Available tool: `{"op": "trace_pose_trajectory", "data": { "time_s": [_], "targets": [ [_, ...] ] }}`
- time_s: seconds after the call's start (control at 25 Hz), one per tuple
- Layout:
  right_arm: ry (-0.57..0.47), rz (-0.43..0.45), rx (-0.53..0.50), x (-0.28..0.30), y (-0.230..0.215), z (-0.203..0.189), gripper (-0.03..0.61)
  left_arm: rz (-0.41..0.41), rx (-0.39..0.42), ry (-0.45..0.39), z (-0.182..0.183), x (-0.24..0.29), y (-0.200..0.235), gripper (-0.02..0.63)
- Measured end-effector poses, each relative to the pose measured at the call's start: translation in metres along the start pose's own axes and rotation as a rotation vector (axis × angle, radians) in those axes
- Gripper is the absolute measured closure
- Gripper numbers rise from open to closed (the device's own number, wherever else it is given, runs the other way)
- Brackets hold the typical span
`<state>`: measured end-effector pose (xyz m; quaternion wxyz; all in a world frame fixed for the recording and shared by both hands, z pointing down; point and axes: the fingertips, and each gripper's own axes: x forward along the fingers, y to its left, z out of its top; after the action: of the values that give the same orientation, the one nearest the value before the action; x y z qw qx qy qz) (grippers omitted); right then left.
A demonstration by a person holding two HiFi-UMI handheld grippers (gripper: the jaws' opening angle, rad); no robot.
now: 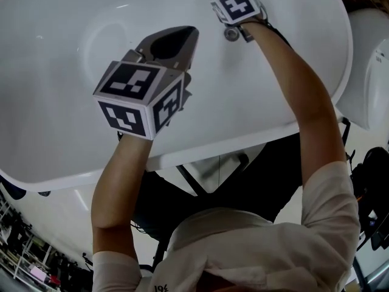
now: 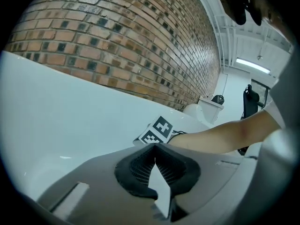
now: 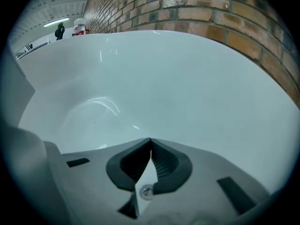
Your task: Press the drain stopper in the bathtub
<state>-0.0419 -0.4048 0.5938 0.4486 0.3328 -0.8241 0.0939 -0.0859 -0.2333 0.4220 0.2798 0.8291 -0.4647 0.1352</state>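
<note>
Nearest the person, well short of the drain stopper and up over the near rim of the bathtub: left gripper, jaws clenched tip to tip, nothing between them. It hangs clear of the tub floor, probably parked so the other arm has the run of the stopper. Its own view looks across the white basin to the right forearm reaching in. Farther in, right at the stopper: right gripper, arm stretched long into the tub. Jaws pressed together and empty, which suits a push and not a pick-up, since closed tips make one blunt point. Through the slot behind those tips the stopper shows as a small round metal disc on the tub floor, so it lies under the jaws and not out ahead of them. Contact cannot be read from any view. Judgement: press is set up or just starting, and the next move calls for a straight downward push on the disc. Beyond the stopper, past the far rim: brick wall.
</note>
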Motion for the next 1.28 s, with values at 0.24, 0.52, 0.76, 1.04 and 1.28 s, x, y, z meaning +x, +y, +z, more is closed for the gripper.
{"op": "trace_pose_trajectory", "data": {
  "time_s": [0.24,0.52,0.76,1.04,1.28],
  "targets": [
    [0.097,0.033,0.033,0.035,-0.002,-0.033,0.565,-0.002,0.026,0.061,-0.002,0.016,0.008,0.604],
    [0.195,0.078,0.061,0.067,-0.001,-0.08,0.565,-0.028,0.024,0.165,-0.023,0.05,0.016,0.604],
    [0.289,0.116,0.08,0.085,0.003,-0.112,0.565,-0.048,0.0,0.361,-0.065,0.078,0.031,0.604],
    [0.361,0.139,0.098,0.101,0.004,-0.145,0.566,-0.044,-0.078,0.486,-0.1,0.099,0.041,0.606],
    [0.461,0.179,0.099,0.108,0.004,-0.183,0.566,-0.055,-0.121,0.522,-0.113,0.106,0.043,0.604]
  ]
}}
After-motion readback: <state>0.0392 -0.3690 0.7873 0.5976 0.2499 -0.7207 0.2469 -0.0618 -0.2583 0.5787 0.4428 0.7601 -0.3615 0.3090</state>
